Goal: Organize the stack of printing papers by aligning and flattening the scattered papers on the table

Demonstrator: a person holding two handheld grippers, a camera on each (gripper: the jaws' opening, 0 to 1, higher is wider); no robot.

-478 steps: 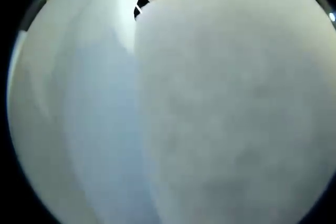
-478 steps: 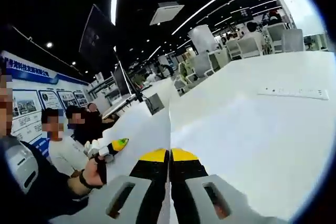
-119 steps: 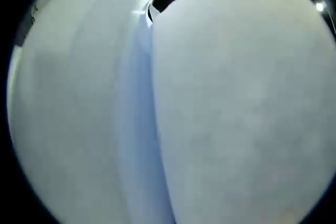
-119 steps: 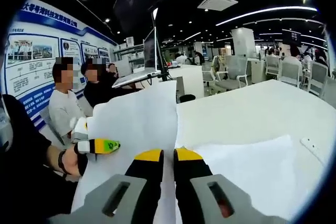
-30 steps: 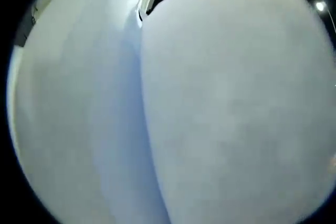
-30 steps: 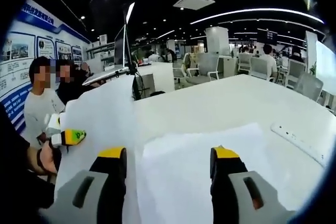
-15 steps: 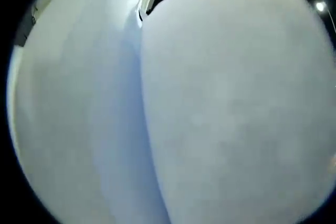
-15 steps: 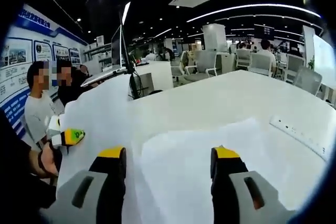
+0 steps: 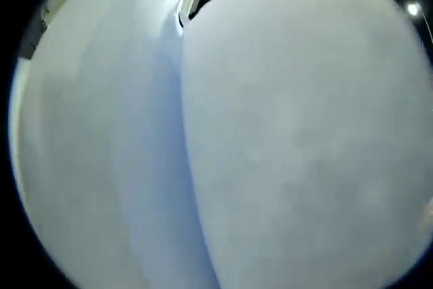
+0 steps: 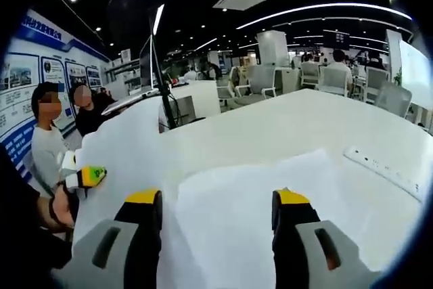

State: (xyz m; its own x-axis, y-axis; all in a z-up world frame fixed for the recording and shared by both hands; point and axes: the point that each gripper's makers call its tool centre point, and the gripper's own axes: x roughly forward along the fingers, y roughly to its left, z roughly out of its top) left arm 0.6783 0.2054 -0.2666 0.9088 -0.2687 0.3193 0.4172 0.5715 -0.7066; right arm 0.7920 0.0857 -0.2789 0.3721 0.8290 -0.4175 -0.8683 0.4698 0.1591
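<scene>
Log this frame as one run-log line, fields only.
right gripper: open, over flat paper sheet on white table | left gripper: beside raised sheets, state unclear | power strip: table's right side

Power strip [image 10: 385,165] lying on the white table [image 10: 270,133], off to the right ahead of my right tongs. Two people [image 10: 51,137] standing far left by a blue wall poster [image 10: 27,79]. A laptop on a stand [image 10: 145,93] sitting ahead-left beyond the table edge. Office chairs [image 10: 260,82] and seated people showing far ahead under ceiling light strips [image 10: 318,11].
</scene>
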